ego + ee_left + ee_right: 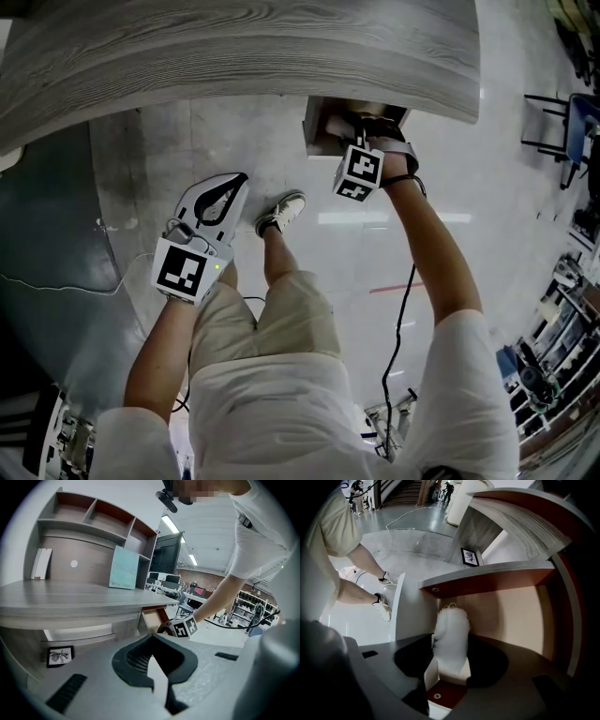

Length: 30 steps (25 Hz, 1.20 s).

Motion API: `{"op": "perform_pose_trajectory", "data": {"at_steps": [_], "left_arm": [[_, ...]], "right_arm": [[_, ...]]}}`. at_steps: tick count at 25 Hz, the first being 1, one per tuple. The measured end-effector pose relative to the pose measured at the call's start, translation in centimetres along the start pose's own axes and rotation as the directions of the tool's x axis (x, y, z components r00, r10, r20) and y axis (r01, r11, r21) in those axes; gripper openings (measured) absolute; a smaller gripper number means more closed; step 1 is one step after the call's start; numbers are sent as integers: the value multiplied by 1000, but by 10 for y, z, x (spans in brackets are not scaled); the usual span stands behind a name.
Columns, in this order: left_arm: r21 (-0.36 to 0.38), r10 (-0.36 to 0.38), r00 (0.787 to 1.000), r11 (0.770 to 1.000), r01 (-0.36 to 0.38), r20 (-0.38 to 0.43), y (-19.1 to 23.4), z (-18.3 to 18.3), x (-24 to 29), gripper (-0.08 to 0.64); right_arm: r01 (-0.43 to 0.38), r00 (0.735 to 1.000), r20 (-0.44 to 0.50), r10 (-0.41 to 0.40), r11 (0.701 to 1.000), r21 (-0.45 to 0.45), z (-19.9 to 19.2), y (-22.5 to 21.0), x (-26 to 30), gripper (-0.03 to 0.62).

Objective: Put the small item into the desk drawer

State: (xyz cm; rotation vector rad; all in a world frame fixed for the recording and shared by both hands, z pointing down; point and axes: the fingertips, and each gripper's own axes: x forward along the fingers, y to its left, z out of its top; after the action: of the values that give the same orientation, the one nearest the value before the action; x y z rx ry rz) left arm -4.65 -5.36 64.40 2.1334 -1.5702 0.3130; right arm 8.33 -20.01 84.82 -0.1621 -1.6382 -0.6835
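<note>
- The right gripper (450, 644) reaches under the edge of the desk (234, 47) and down into the open drawer (506, 616). This is the place where the task wants the item to end.
- The small item (451, 623), a white fluffy thing, stands upright between the jaws of this gripper, inside the drawer and in front of its pale inner wall.
- The jaws stand wide apart. The fluff does not look squeezed by them, so the item seems to be let go, or nearly so, and not carried any more. Whether one pad touches its left side lightly cannot be told.
- The item sits deep enough that it should remain inside when the tool goes away. Its lower end is hidden by the gripper body, so how it rests on the drawer bottom is not visible.
- The left gripper (242, 178) hangs well apart from the drawer, above the floor near the person's shoe (281, 212). Its jaws are together with nothing between them. It probably waits there so as not to disturb the right arm.
- The drawer is not yet pushed in. Judging from this, the placing is almost done.
</note>
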Motion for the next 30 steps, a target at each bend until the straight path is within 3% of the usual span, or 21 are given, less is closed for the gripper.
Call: {"op": "perform_pose_trajectory", "data": {"at_steps": [9, 19, 25, 30], "left_arm": [[10, 1, 1000, 1000, -1, 7, -9, 1, -7, 5], [42, -43, 999, 998, 42, 23, -25, 24, -15, 6], [69, -89, 996, 994, 87, 29, -31, 48, -28, 6], [124, -142, 989, 983, 136, 43, -28, 80, -35, 5]], "right_arm": [[54, 999, -4, -54, 998, 33, -4, -5, -17, 212], [126, 992, -14, -125, 983, 133, -4, -11, -61, 202], [173, 985, -26, -173, 941, 293, -2, -18, -110, 196], [209, 978, -56, -203, 910, 357, 4, -24, -148, 196]]}}
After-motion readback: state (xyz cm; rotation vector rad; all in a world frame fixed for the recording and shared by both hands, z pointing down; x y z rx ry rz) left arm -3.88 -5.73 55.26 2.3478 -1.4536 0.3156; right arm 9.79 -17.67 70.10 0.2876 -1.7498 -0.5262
